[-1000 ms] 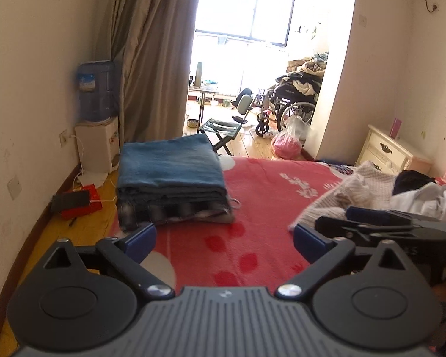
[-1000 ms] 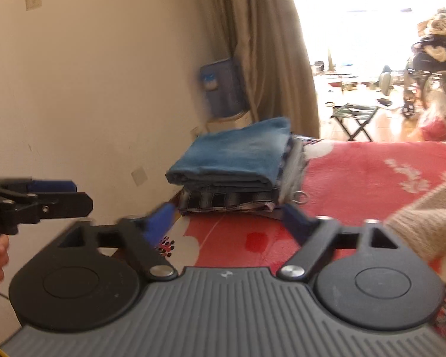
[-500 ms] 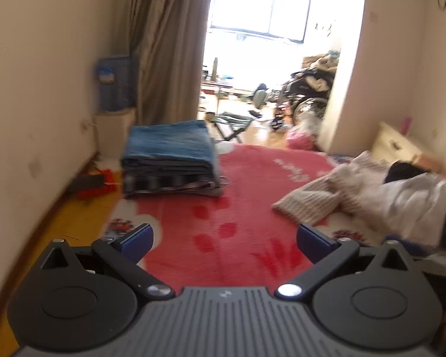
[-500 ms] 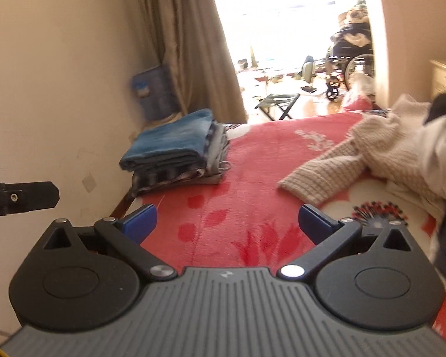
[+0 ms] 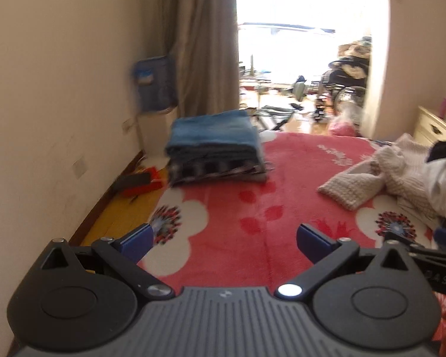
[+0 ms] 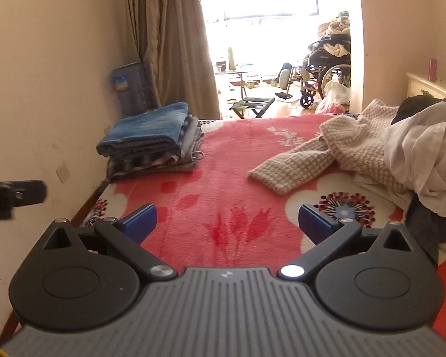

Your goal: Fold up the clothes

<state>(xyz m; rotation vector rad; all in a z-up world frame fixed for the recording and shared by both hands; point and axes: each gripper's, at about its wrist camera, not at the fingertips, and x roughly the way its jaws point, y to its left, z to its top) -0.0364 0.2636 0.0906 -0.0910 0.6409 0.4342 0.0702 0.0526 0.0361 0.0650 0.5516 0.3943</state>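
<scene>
1. The left gripper [image 5: 224, 239] hovers above the red flowered blanket [image 5: 252, 208] on the bed, its jaws spread wide with only blanket showing between the blue pads.
2. The right gripper [image 6: 227, 218] hangs over the same blanket [image 6: 223, 178]; its jaws have just been opening and now stand fully wide, with nothing between them.
3. A stack of folded clothes [image 6: 151, 142] sits at the far left corner of the bed, close to the wall. A blue folded piece lies on top, with striped and grey layers under it. In the left wrist view the stack [image 5: 215, 148] is blurred.
4. A cream knitted sweater [image 6: 321, 151] lies unfolded on the right side of the bed, one sleeve stretched out toward the middle of the blanket. The left wrist view shows it [image 5: 371, 175] too.
5. A pile of loose white and dark garments [image 6: 422, 154] lies just beside the sweater, at the right edge, partly over it.
6. Both grippers are well apart from the stack and from the sweater.
7. Beyond the bed stand a brown curtain [image 6: 169, 44], a water dispenser [image 6: 130, 89] against the wall, a folding stool [image 6: 252, 105] and a wheelchair [image 6: 327, 71] in the bright room behind.
</scene>
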